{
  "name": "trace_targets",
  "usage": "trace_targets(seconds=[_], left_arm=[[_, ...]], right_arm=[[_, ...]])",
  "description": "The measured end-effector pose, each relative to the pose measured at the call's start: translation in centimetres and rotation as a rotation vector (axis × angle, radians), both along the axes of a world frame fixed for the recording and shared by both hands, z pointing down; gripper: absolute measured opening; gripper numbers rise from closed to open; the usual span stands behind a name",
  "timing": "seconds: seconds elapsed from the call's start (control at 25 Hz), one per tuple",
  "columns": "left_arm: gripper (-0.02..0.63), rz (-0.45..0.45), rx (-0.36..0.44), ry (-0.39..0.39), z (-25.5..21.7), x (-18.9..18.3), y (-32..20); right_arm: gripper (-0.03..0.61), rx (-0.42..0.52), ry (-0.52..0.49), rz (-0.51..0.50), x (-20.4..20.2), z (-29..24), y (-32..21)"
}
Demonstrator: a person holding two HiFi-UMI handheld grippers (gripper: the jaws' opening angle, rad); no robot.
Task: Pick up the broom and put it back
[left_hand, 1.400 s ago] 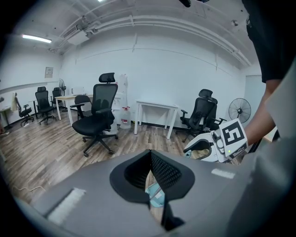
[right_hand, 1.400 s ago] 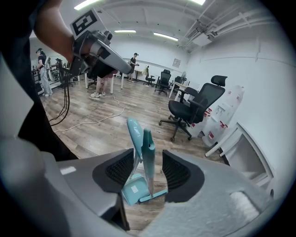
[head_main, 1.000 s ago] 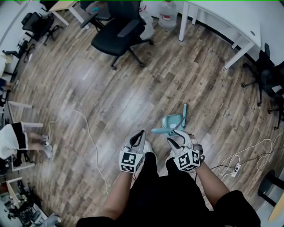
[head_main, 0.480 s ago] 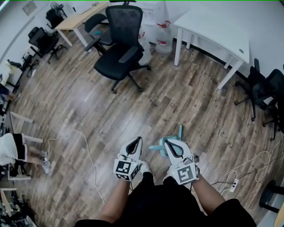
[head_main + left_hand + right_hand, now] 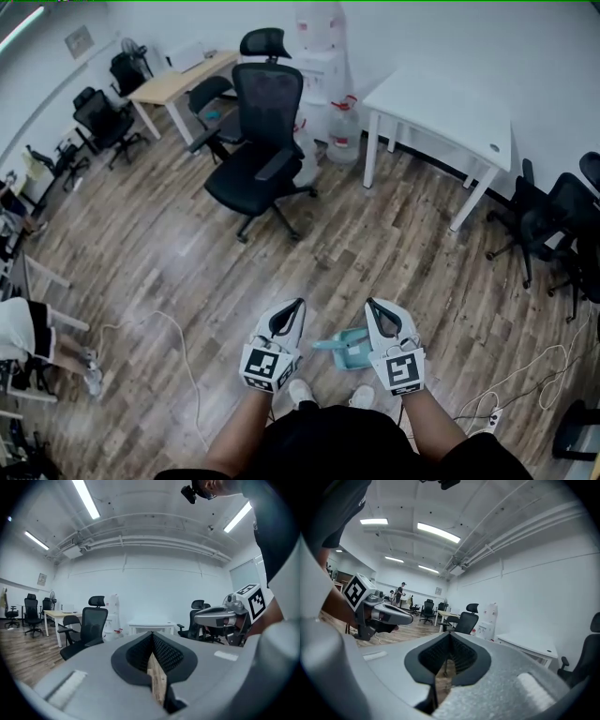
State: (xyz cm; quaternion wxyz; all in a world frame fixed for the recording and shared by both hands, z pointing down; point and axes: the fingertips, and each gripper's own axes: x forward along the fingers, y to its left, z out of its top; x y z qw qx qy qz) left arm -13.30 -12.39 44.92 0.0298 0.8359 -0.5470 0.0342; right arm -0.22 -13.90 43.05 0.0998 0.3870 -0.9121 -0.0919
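Teal broom lies on the wood floor, visible in the head view only, between the left gripper and right gripper. The gripper views alone show the jaws: both pairs together and empty, the right's having just closed.

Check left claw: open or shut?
Shut. In its own view the left claw has its pads meeting at the tip, nothing between them; only floor shows through the slit below.
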Motion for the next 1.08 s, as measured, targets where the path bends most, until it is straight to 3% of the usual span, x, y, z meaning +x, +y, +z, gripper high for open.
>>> trace_targets(seconds=[0.24, 1.08], left_arm=[[0.018, 0.012, 0.028, 0.066, -2.0, 0.8, -1.1], [0.018, 0.051, 0.057, 0.011, -3.5, 2.9, -2.3]], right_arm=[[0.002, 0.046, -0.018, 0.055, 1.7, -2.4, -1.2], [0.002, 0.087, -0.045, 0.103, 3.2, -4.5, -2.4]])
